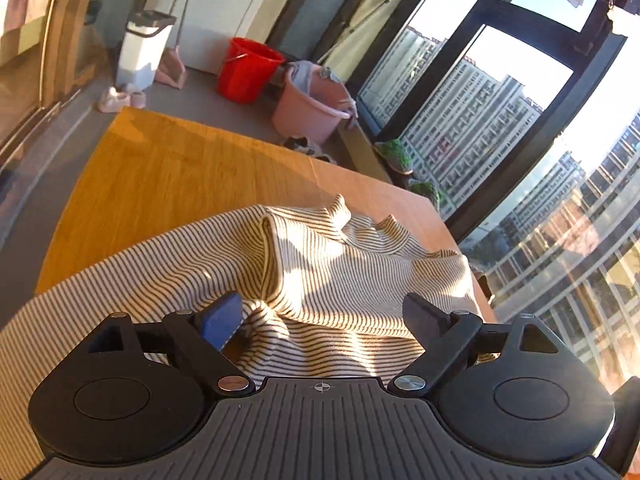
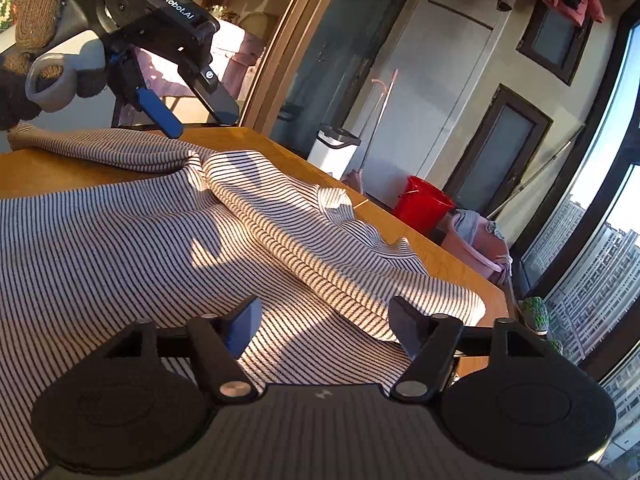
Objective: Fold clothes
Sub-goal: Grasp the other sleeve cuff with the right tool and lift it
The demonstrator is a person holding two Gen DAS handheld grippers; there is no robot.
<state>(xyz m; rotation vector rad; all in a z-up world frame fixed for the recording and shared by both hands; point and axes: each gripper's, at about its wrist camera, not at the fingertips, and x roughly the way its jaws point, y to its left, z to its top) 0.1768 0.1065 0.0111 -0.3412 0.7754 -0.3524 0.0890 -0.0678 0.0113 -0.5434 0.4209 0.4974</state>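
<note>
Both grippers, left gripper (image 1: 322, 316) and right gripper (image 2: 324, 326), hang wide open and hold nothing above the striped garment (image 2: 120, 240) on the wooden table (image 1: 168, 168); a red bucket (image 1: 246, 68) stands beyond.

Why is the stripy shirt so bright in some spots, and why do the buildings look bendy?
Left wrist view: low sun through the window throws bright patches on the striped shirt; the fisheye lens bends the buildings. Right wrist view: sunlit bands and dark shadows cross the shirt.
</note>
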